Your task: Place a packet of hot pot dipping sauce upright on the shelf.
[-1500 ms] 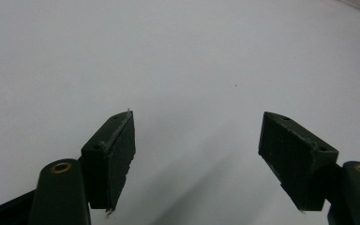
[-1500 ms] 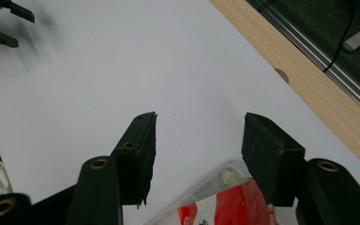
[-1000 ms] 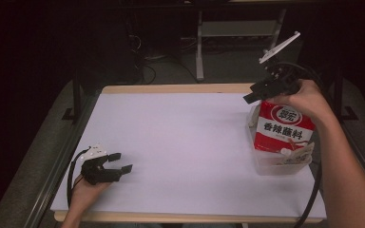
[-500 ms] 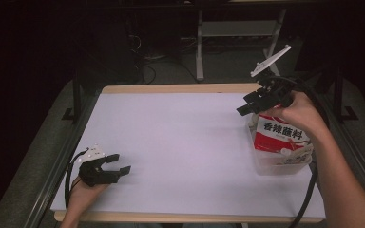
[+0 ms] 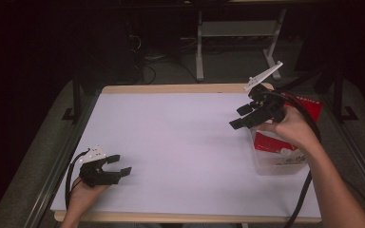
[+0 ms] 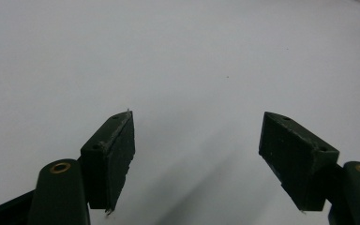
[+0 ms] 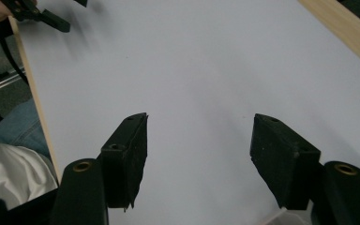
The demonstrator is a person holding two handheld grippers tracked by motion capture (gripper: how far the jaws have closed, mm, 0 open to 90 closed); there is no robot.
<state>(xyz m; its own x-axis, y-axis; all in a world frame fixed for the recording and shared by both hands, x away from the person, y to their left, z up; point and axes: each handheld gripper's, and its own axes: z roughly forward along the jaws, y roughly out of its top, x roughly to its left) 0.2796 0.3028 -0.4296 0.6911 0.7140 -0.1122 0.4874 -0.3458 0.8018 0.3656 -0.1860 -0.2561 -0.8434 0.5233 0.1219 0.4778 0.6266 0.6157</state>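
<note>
**White sheet bare between two open grippers, red pack in its tub at the right**

White covers the table (image 5: 180, 142) in the high view, with a wooden edge showing at the far and near sides. The left gripper (image 5: 120, 164) lies low near the front left corner, held in the left hand (image 5: 83, 197), its jaws spread and nothing between them. The right gripper (image 5: 237, 117) hangs above the right part of the sheet in the right hand (image 5: 290, 128), pointing toward the middle of the table. Its jaws have just been opening and grip nothing. Right behind that hand sits a clear tub (image 5: 278, 164) by the right edge, with a red pack (image 5: 275, 142) standing in it, partly hidden by the hand and the cable.

From the left gripper view, the two black pads (image 6: 115, 159) stand well apart over plain white surface, empty.

From the right gripper view, the pads (image 7: 131, 154) are likewise parted over the white sheet, nothing held. A corner of the tub (image 7: 274, 218) peeks in at the bottom edge. The left gripper (image 7: 51, 18) shows far off at the top left, near the table's wooden edge.
</note>
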